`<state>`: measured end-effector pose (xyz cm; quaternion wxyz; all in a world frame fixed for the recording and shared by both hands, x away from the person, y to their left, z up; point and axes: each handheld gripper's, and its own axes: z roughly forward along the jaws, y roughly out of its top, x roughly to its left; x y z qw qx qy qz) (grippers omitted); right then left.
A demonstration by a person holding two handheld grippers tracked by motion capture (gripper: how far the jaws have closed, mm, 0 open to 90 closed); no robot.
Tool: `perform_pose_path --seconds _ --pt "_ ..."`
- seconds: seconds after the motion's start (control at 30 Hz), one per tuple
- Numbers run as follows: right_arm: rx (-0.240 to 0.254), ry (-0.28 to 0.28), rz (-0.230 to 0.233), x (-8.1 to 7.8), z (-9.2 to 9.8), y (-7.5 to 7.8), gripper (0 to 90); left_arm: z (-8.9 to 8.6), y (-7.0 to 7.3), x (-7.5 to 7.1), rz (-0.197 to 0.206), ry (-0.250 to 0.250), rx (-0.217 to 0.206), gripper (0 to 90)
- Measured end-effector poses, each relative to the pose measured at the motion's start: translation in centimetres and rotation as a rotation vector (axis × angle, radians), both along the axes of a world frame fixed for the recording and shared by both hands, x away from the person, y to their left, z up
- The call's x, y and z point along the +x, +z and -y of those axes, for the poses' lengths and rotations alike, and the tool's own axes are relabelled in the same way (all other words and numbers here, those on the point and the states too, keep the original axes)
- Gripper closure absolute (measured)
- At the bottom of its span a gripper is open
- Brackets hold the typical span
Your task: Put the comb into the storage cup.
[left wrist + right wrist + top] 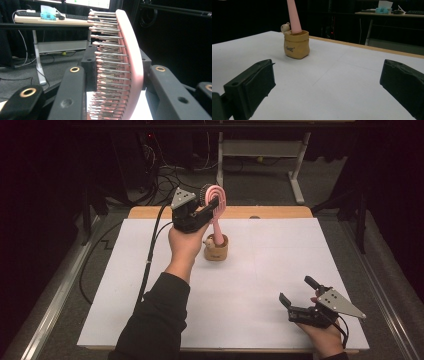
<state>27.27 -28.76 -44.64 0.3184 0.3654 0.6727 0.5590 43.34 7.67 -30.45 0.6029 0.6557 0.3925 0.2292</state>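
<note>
Two grippers are showing in the high view, and I am working with the left gripper (pixel 210 207) up in the upper middle of the frame, where its jaws are clamping the head of a pink hairbrush (pixel 217 202). In the left gripper view the brush head (pixel 130 67) is sitting edge-on between the two black jaws, bristles pointing to the left of the frame, one pad pressing on the bristle side and the other on the smooth back. The brush's handle is running down into a small tan holder (pixel 216 249) standing on the white table (pixel 260 270) just above mid-frame; whether the handle tip is touching the holder's bottom I cannot tell. A little bear figure (pixel 285 28) is perching at the holder's rim, beside the handle. Down at the lower right, I am holding the right gripper (pixel 296 296) low over the table with its jaws wide apart and gripping nothing, well away from the holder.
</note>
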Motion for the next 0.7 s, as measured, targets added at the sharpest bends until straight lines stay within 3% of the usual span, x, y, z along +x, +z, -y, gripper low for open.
perform_pose_path --seconds 0.7 --pt "0.011 0.003 -0.003 0.0 0.1 0.0 0.3 1.4 -1.8 0.7 -0.021 0.011 0.016 63.0"
